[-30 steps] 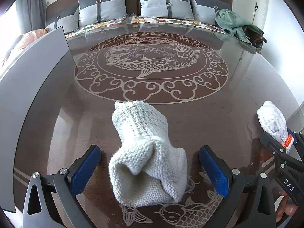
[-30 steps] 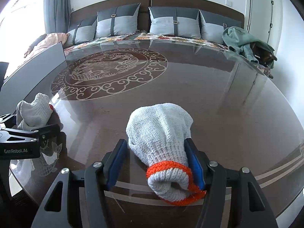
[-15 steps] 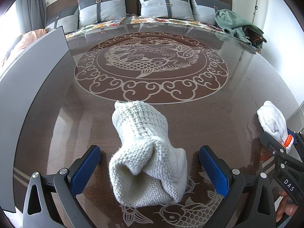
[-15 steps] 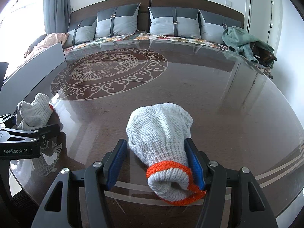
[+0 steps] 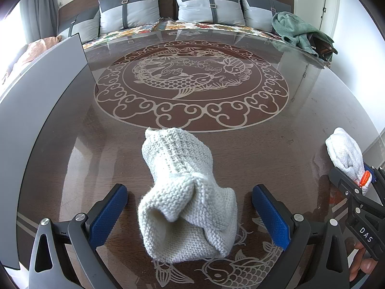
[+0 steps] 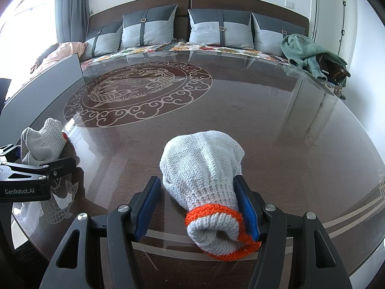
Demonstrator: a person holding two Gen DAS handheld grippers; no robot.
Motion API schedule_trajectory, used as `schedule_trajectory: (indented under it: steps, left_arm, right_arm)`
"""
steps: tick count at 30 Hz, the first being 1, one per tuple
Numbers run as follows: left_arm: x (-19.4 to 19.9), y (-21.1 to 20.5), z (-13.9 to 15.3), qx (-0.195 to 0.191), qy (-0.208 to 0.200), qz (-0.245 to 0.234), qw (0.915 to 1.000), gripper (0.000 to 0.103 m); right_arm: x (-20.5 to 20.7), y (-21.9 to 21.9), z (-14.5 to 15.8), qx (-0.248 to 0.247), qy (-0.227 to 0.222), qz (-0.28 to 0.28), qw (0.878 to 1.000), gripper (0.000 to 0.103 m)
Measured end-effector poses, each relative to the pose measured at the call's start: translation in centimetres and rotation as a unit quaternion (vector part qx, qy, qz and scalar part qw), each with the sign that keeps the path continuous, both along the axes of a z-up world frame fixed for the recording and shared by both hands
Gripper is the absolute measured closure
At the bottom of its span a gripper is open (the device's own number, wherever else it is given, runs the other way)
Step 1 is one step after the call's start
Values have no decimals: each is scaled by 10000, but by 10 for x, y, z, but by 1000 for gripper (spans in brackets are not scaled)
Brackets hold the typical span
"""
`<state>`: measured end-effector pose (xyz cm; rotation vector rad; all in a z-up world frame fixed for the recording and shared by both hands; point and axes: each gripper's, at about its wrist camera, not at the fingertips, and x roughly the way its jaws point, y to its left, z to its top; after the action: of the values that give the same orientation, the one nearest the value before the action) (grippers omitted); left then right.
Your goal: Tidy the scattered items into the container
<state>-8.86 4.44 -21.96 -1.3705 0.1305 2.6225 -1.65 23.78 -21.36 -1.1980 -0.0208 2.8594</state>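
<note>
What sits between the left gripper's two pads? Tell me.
A cream knit glove lies between the pads of the left gripper, touching neither, in the left wrist view.

A knitted item [image 5: 185,200] lies on the tabletop [image 5: 276,144] near its front edge, between the spread fingers of the left gripper [image 5: 190,212] and touching neither. To its right, near the right edge, a cuffed glove [image 6: 204,183] lies between the fingers of the right gripper [image 6: 197,204], its cuff toward the front edge. A flat panel [image 5: 41,91] runs along the left edge, and behind the far edge stands a bench with cushions [image 5: 209,6], a towel [image 5: 296,29] heaped at its right end.
</note>
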Motion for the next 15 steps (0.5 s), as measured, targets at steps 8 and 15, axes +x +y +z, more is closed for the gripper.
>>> schedule_trajectory:
  steps: [8, 15]
  left_arm:
    - [1, 1, 0, 1, 7, 5, 10000, 0]
    - [1, 1, 0, 3, 12, 10, 10000, 0]
  right_arm:
    - [0, 0, 0, 18, 20, -3, 10000, 40]
    - [0, 0, 0, 18, 37, 9, 10000, 40]
